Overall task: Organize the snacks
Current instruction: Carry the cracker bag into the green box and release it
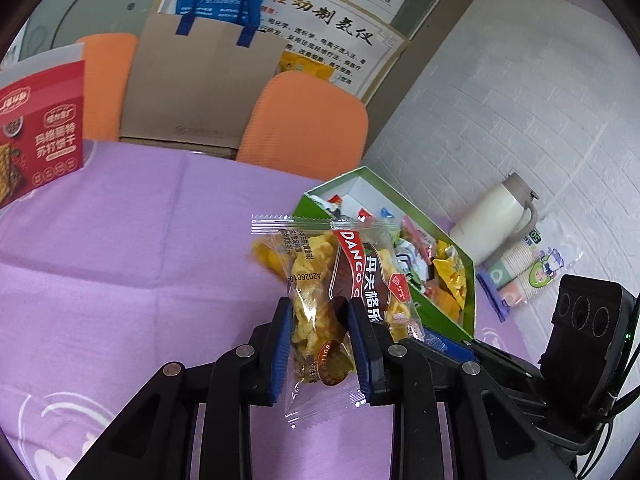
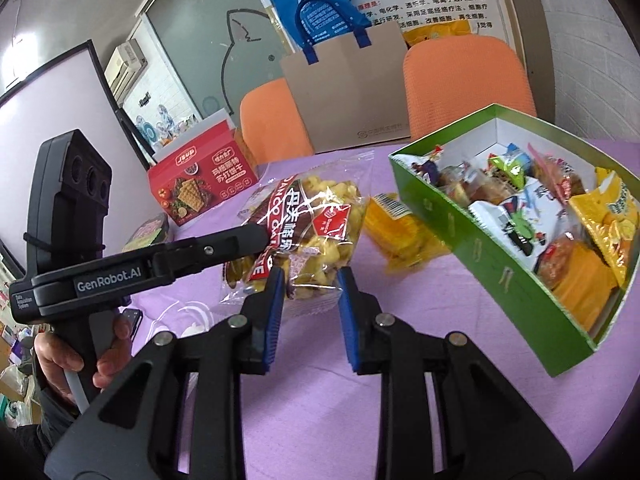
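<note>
A clear packet of yellow biscuits [image 1: 320, 276] with a red and brown label hangs in the air above the purple tablecloth [image 1: 140, 260]. My left gripper [image 1: 320, 306] is shut on its lower half. In the right wrist view the same packet [image 2: 316, 220] is held from the left by the left gripper's finger [image 2: 236, 242]. My right gripper [image 2: 310, 276] has its blue pads closed on the packet's near edge. A green box [image 2: 480, 264] of several wrapped snacks stands to the right. A yellow packet [image 2: 400, 232] lies on the cloth between.
A red cracker box [image 2: 204, 176] and a round bowl [image 2: 148, 232] sit at the left. A white flask [image 1: 492, 216] and paper cups [image 1: 524, 272] stand by the brick wall. Two orange chairs [image 1: 308, 120] and a paper bag [image 1: 200, 80] are behind the table. A hand [image 2: 112, 352] holds the left gripper's handle.
</note>
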`<state>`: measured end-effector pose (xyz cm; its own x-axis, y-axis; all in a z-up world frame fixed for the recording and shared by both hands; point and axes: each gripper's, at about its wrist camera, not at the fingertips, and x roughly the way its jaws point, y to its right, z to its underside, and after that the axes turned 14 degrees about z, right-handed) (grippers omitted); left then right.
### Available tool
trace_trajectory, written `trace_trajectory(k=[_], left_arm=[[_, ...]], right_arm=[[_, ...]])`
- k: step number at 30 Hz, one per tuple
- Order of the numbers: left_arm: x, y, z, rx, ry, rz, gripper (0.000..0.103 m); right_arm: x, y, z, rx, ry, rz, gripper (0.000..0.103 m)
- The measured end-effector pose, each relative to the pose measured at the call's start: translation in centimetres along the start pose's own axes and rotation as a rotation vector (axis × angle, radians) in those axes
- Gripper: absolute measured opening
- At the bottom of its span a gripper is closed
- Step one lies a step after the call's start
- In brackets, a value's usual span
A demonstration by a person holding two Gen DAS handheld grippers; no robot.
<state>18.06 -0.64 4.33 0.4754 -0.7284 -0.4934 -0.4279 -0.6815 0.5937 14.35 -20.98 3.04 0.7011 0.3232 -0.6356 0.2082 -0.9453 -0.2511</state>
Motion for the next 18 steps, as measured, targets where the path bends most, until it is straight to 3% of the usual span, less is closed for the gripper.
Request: trace_trajectory(k=[9,18], left_arm=[[6.4,5.0,-2.8,0.080,-0.059,0.074,0.028],[11.8,6.1,-5.5,0.108,-0.096,0.082,0.028]], right_arm=[[-2.4,6.7,-2.6,0.091,0.077,0.078,0.029],[-0.2,11.0,-4.9,0.151,0.070,0.111,0.029]])
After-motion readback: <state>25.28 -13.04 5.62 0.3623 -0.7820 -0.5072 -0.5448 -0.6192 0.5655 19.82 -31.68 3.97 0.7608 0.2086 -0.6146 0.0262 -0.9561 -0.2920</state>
